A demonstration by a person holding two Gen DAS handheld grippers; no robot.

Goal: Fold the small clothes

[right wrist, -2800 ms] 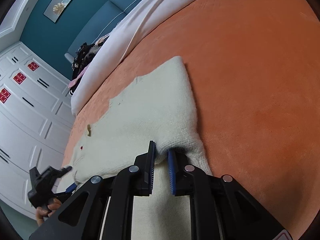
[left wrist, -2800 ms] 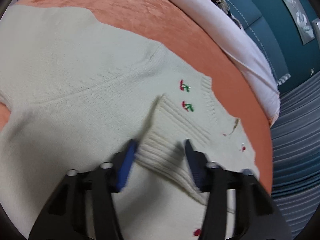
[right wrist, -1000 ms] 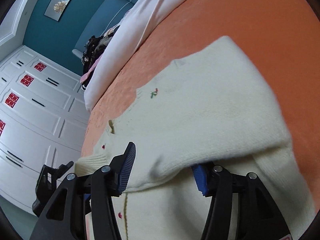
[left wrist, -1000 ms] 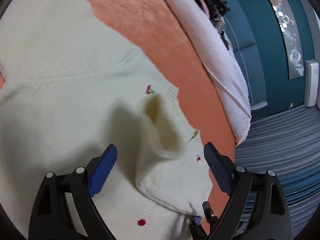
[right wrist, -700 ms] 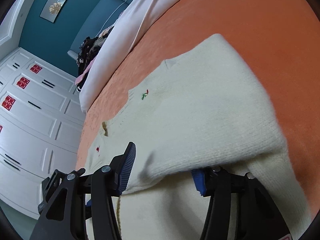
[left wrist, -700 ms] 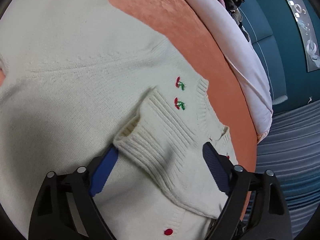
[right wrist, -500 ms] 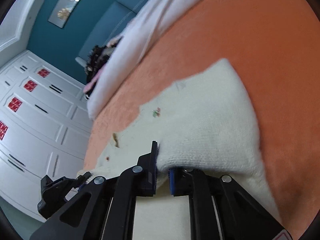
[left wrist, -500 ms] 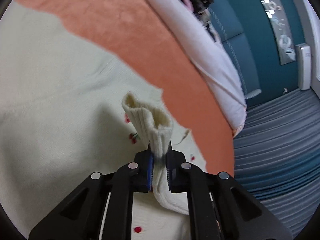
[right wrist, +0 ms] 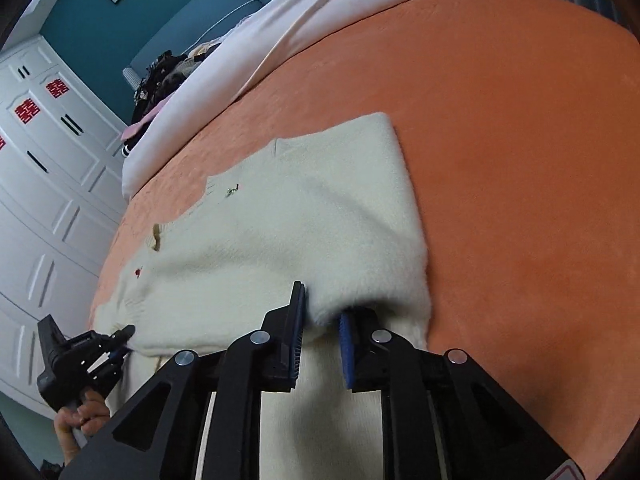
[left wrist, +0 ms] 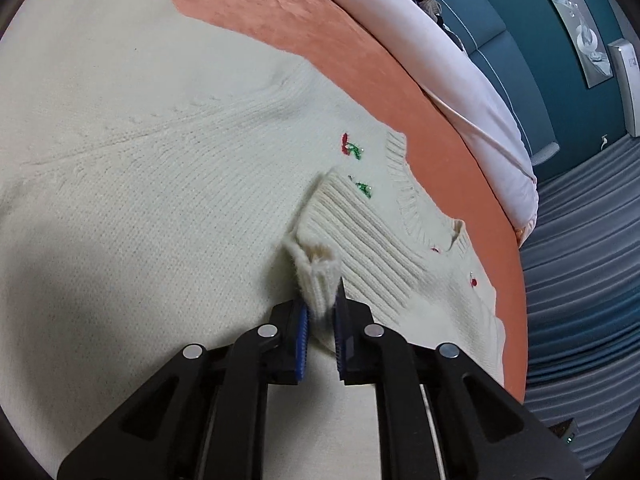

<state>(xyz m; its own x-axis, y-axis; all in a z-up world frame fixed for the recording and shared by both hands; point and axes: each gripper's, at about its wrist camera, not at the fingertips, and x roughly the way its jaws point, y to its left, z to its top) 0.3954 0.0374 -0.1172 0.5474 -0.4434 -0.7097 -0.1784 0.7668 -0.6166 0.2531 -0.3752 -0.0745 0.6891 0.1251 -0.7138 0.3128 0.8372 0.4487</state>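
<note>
A cream knitted sweater (left wrist: 160, 200) with cherry embroidery (left wrist: 351, 146) lies on the orange bedspread (left wrist: 280, 12). Its sleeve is folded across the chest. My left gripper (left wrist: 320, 308) is shut on a corner of the ribbed sleeve cuff (left wrist: 360, 240), low over the sweater. In the right wrist view the sweater (right wrist: 300, 220) shows a folded side. My right gripper (right wrist: 322, 320) has that fold's thick edge between its pads, which touch it while the jaws are opening. The left gripper (right wrist: 120, 340) shows at the sweater's far corner, held by a hand (right wrist: 80, 416).
A white duvet (right wrist: 320, 20) is bunched along the bed's far side, with a dark pile of clothes (right wrist: 160, 76) behind it. White wardrobe doors (right wrist: 48, 160) stand past the bed's left edge. Bare orange bedspread (right wrist: 500, 160) stretches right of the sweater.
Both grippers went from wide open to closed on the knit. The left one lifted the cuff, then came back down onto the sweater. The right jaws now stand slightly wider.
</note>
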